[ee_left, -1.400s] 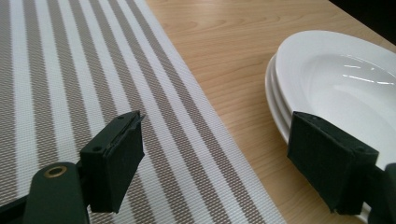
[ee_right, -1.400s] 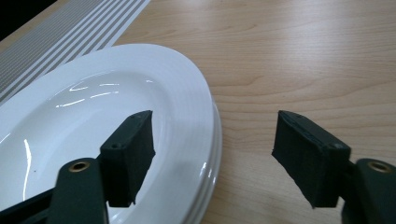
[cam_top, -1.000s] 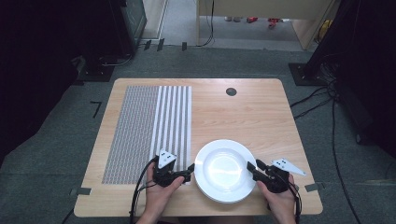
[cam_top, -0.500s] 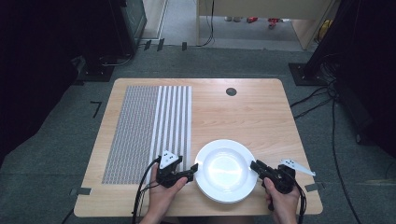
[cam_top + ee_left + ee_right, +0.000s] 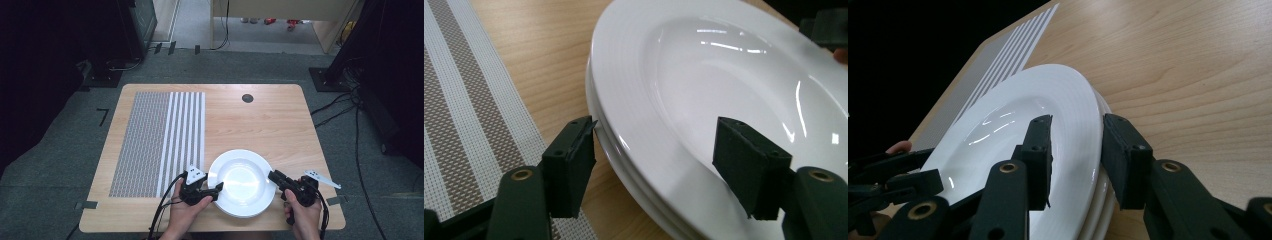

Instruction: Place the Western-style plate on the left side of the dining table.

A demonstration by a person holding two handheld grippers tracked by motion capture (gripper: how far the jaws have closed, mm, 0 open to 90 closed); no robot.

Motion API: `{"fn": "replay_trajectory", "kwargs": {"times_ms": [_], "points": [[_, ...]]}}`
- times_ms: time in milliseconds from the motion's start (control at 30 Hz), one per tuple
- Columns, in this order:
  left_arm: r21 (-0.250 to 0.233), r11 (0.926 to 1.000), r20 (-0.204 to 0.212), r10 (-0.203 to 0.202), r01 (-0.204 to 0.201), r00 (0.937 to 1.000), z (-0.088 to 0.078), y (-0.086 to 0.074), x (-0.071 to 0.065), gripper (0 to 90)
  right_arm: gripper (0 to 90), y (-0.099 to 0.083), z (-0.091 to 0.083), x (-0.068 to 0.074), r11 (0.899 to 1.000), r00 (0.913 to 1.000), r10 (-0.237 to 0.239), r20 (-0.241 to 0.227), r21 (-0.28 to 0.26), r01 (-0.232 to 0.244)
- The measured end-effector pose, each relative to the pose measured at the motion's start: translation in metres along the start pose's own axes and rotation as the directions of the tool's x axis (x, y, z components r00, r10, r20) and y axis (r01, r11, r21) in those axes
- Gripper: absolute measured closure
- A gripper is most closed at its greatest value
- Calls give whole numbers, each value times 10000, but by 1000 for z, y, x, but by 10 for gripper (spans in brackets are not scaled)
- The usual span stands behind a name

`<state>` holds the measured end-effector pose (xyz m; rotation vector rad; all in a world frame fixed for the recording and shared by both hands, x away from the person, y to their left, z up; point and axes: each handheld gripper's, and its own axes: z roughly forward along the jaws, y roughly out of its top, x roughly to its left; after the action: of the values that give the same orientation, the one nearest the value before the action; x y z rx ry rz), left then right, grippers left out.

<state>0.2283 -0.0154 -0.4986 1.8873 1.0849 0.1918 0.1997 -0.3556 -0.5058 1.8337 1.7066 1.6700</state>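
A stack of white plates [image 5: 241,182] sits near the front edge of the wooden table [image 5: 265,125]. My left gripper [image 5: 216,191] is at the stack's left rim. Its jaws [image 5: 656,150] straddle the top plate [image 5: 724,65] and have just been closing; one pad sits at the rim's outer edge, the other hovers over the well. My right gripper [image 5: 272,176] is at the right rim. Its jaws [image 5: 1075,150] have just opened a little, with the top plate's rim [image 5: 1078,125] between them, one over the plate and one outside the edge.
A striped woven placemat [image 5: 160,140] covers the table's left half, close to the left gripper. A dark round hole [image 5: 247,98] lies at the far edge. Cables trail on the floor to the right. The table's front edge is just behind both hands.
The left gripper has slid to the right, so its jaws now reach over the plate's left rim and stand narrower. The right gripper has stayed at the right rim.
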Motion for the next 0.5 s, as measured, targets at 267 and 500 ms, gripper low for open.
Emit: {"fn": "replay_trajectory", "kwargs": {"times_ms": [267, 500], "points": [[-42, 9998, -50, -169, 168, 9998, -5, 7, 2, 466, 668, 1, 0, -7, 9990, 9977, 443, -514, 73, -440], [-241, 9995, -124, -230, 227, 9997, -6, 8, 3, 507, 727, -1, 6, -3, 9983, 9957, 507, -771, 316, -484]]}}
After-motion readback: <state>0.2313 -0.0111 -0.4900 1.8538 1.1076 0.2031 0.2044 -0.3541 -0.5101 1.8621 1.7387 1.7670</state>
